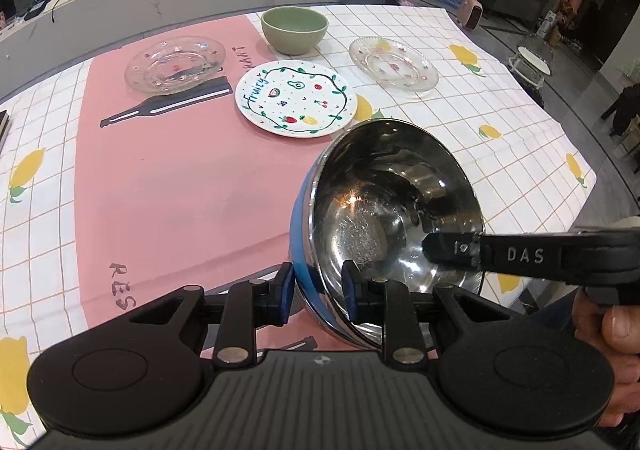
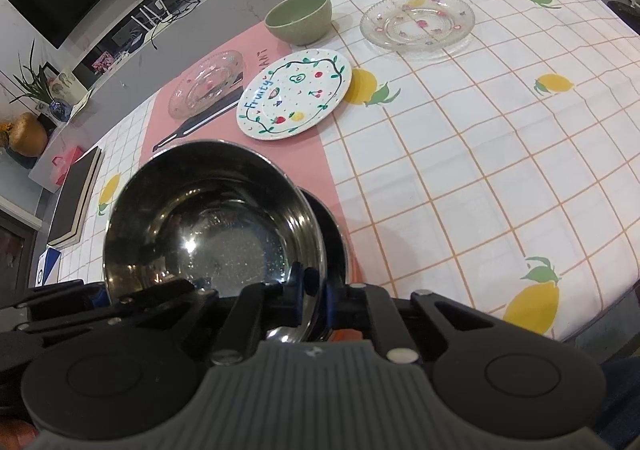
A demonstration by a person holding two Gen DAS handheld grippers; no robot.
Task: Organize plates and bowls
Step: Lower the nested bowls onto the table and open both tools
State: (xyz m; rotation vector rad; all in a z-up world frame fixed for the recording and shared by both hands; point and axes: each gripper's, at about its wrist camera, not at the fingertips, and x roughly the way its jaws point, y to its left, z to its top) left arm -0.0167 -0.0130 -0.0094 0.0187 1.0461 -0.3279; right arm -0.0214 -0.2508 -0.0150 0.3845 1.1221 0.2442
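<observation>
A steel bowl (image 1: 384, 202) with a blue outer wall hangs tilted above the table, its mouth facing right. My left gripper (image 1: 316, 290) is shut on its near rim, one finger on the blue outside and one inside. My right gripper (image 1: 448, 250) comes in from the right and pinches the bowl's right rim. In the right wrist view the right gripper (image 2: 312, 290) is shut on the rim of the steel bowl (image 2: 208, 218), and a second dark rim (image 2: 334, 226) shows just behind it. On the table sit a green bowl (image 1: 295, 28), a white fruit-pattern plate (image 1: 295, 98) and two glass plates (image 1: 175, 65) (image 1: 394, 64).
The table wears a checked lemon cloth (image 2: 460, 170) with a pink mat (image 1: 168, 178) on its left half. The table's edge (image 2: 600, 314) runs close on the right. A dark book (image 2: 76, 202) lies at the far left. A person's hand (image 1: 616, 330) holds the right gripper.
</observation>
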